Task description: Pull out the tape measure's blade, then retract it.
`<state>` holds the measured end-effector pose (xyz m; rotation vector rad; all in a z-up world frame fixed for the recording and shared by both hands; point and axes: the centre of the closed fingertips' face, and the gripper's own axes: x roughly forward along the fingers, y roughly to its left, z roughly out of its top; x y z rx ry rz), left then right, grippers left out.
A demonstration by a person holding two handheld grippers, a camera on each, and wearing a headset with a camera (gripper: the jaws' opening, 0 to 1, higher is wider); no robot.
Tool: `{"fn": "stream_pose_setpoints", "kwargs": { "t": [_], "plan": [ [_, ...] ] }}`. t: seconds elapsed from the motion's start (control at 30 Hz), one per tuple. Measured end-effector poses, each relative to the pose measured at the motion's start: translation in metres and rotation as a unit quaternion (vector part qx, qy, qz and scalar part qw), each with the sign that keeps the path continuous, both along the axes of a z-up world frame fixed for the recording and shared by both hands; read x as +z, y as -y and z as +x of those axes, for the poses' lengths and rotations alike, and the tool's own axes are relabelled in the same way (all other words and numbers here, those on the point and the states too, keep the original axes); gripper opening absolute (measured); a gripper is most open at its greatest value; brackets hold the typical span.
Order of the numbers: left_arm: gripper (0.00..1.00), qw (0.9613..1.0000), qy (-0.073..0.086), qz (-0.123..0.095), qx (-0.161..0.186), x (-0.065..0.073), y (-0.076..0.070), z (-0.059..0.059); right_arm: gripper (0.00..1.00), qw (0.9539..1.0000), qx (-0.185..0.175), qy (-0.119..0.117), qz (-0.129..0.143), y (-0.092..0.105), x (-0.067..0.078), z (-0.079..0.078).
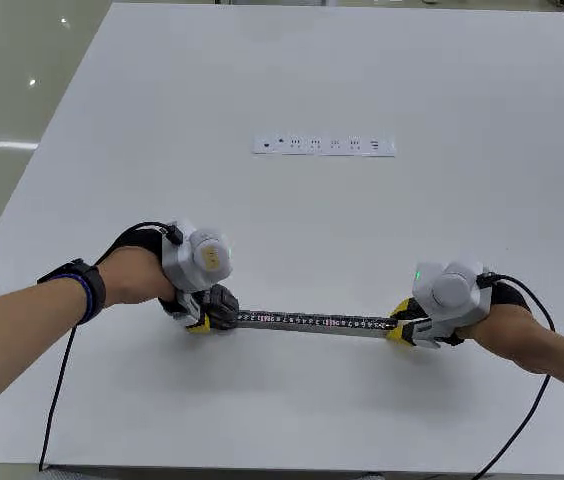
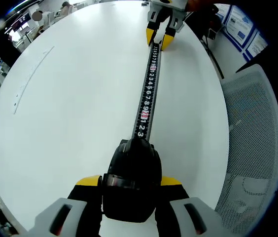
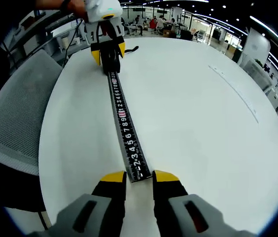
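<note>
Seen from the head view, a person holds two grippers low over a white table (image 1: pixel 362 70), one in each hand, facing each other along a drawn-out tape.

The left gripper (image 1: pixel 202 308) clamps the black tape measure (image 1: pixel 220 307) by its body. In the left gripper view its yellow-tipped jaws press on either side of the casing, which sits right between them and hides much of the table just ahead.

From the casing's mouth the blade (image 1: pixel 312 322) runs out straight and flat on the tabletop, its printed numbers facing up, all the way to the right gripper (image 1: pixel 402 328). In the right gripper view the jaws are drawn in on the blade's free end, one yellow tip against each edge – pinching it.

Each gripper sees the other at the far end of the blade, with nothing lying across the tape between them.

Well beyond both grippers, toward the middle of the table, a white power strip (image 1: pixel 324 146) lies flat, clear of the blade. A grey mesh chair (image 2: pixel 257 148) stands off the table edge, to the right of the left gripper in its own view and to the left of the right gripper in its view.

A black cable (image 1: pixel 57 390) trails back from the left gripper, past a dark wristband (image 1: pixel 82 285), over the near table edge – another trails from the right gripper.
</note>
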<state>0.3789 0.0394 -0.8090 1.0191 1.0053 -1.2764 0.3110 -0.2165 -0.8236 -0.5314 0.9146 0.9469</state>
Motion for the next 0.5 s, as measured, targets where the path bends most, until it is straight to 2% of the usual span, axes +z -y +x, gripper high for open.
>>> {"fn": "stream_pose_setpoints", "kwargs": {
  "t": [0.07, 0.13, 0.2, 0.3, 0.33, 0.4, 0.5],
  "plan": [
    [0.4, 0.9998, -0.003, -0.01, 0.016, 0.001, 0.001, 0.001, 0.27, 1.0, -0.003, 0.0, 0.004, -0.001, 0.001, -0.004],
    [0.41, 0.9991, -0.005, -0.025, 0.035, 0.002, 0.003, 0.003, 0.25, 0.9999, -0.009, 0.001, 0.008, 0.0, 0.002, -0.005],
    [0.44, 0.9975, -0.016, -0.04, 0.055, 0.004, 0.002, 0.002, 0.27, 0.9988, -0.035, 0.006, 0.034, 0.0, 0.007, -0.003],
    [0.46, 0.9964, -0.009, -0.054, 0.065, 0.009, 0.001, 0.005, 0.28, 0.9967, -0.066, 0.02, 0.044, 0.007, 0.012, 0.005],
    [0.48, 0.9957, -0.007, -0.059, 0.071, 0.009, 0.001, 0.006, 0.29, 0.9949, -0.081, 0.03, 0.052, 0.008, 0.014, 0.008],
    [0.53, 0.9933, -0.014, -0.072, 0.089, 0.009, 0.001, 0.003, 0.31, 0.9907, -0.108, 0.029, 0.077, 0.007, 0.018, 0.009],
    [0.54, 0.9896, -0.021, -0.091, 0.11, 0.012, 0.002, -0.002, 0.31, 0.987, -0.129, 0.031, 0.091, 0.011, 0.021, 0.01]
  ]
}}
